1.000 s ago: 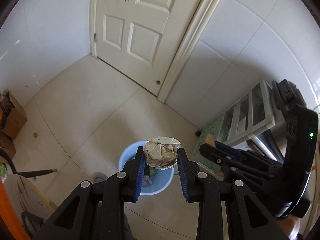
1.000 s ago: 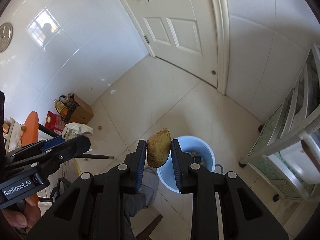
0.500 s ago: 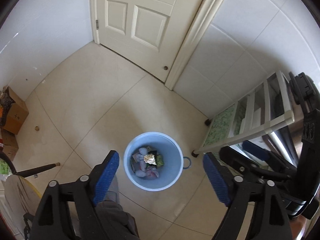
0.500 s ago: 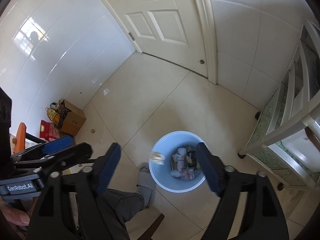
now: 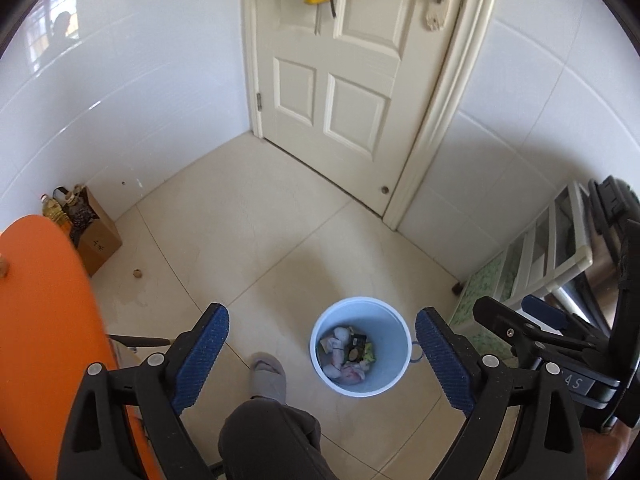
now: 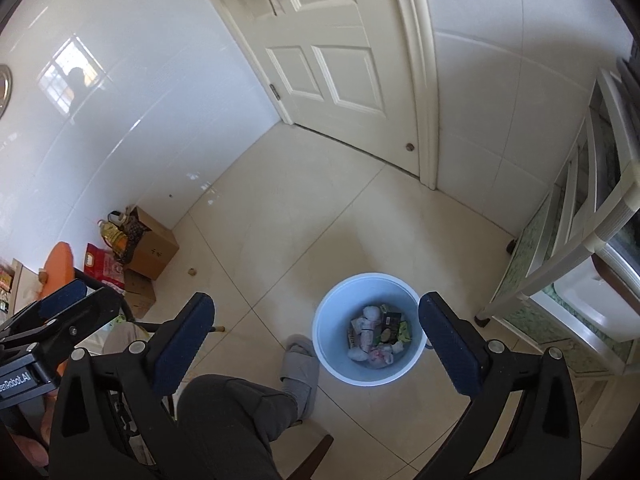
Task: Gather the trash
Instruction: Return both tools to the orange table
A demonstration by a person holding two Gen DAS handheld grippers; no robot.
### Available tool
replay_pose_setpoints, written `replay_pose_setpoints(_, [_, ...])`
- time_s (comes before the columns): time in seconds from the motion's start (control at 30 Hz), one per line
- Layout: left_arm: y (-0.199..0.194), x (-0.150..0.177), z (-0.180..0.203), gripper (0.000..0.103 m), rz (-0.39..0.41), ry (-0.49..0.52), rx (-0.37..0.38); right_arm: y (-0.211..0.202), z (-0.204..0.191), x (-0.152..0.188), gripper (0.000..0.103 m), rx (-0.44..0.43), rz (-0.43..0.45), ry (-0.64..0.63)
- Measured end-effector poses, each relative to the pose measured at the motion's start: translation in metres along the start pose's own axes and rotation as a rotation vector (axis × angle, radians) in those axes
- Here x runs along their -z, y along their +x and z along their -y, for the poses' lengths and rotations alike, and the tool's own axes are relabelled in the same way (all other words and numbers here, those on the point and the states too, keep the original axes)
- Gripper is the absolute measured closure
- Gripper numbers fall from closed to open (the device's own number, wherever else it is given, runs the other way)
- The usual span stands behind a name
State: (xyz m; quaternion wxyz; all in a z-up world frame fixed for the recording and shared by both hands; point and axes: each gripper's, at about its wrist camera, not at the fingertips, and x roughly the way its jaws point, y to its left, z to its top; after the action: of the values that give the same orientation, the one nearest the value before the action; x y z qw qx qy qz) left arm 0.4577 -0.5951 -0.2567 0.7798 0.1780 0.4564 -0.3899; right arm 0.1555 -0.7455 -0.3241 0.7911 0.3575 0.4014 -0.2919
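A light blue bin (image 5: 394,376) (image 6: 332,364) stands on the tiled floor, below and ahead of both grippers. Several pieces of trash (image 5: 348,354) (image 6: 376,336) lie inside it: crumpled paper, wrappers and white wads. My left gripper (image 5: 322,316) hovers above the bin, its jaws still opening wide with nothing between the blue pads. My right gripper (image 6: 316,302) hangs beside it, jaws likewise opening and empty. Each gripper also shows at the edge of the other's view: the right gripper (image 5: 520,320) and the left gripper (image 6: 60,312).
A person's dark trouser leg and grey slipper (image 5: 268,372) (image 6: 300,360) rest just left of the bin. An orange table (image 5: 40,320) fills the left. A cardboard box (image 5: 98,236) (image 6: 154,248) sits by the wall, a white shelf unit (image 5: 552,248) (image 6: 580,240) on the right, a closed door (image 5: 340,80) ahead.
Both grippers let go. The crumpled paper ball left the left jaws and the brown scrap left the right jaws, falling to the bin. Both jaws spread wide and both views rose.
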Motion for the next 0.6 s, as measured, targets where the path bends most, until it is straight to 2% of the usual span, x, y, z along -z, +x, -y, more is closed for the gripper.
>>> replay_pose_setpoints(0.17, [-0.062, 0.029, -0.016, 0.011, 0.082, -0.046, 0.003, -0.029, -0.039, 0.0, 0.0, -0.04, 0.057, -0.053])
replay_pose_setpoints(0.3, [-0.122, 0.058, -0.045, 0.009, 0.162, -0.107, -0.013, -0.051, -0.076, 0.001, 0.0, -0.077, 0.097, -0.101])
replay_pose_setpoints(0.37, [-0.153, 0.073, -0.06, 0.006, 0.206, -0.134, -0.035, -0.061, -0.095, 0.003, 0.0, -0.098, 0.115, -0.133])
replay_pose_setpoints(0.6, [-0.238, 0.129, -0.104, 0.005, 0.314, -0.241, -0.11, -0.093, -0.168, 0.011, 0.0, -0.182, 0.163, -0.252])
